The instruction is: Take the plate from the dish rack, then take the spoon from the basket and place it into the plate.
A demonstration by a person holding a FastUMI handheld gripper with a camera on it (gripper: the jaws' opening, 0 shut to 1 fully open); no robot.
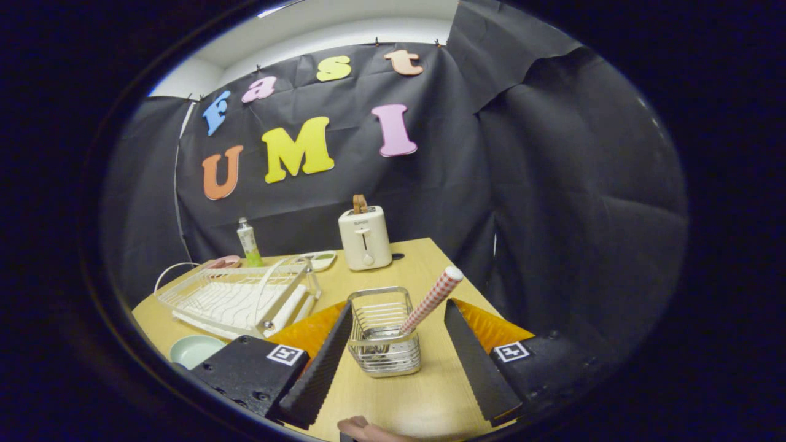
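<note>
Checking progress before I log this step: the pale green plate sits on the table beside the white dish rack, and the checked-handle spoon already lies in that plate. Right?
Not quite. In the gripper view the red-and-white checked-handle spoon stands in the wire metal basket, between the open gripper's fingers. The pale green plate does sit on the wooden table beside the white dish rack.

Shiny metal wire basket (384,331); matt wood-grain table (417,393); ribbed matt black claw (399,362) fingers (319,368), spread.
</note>
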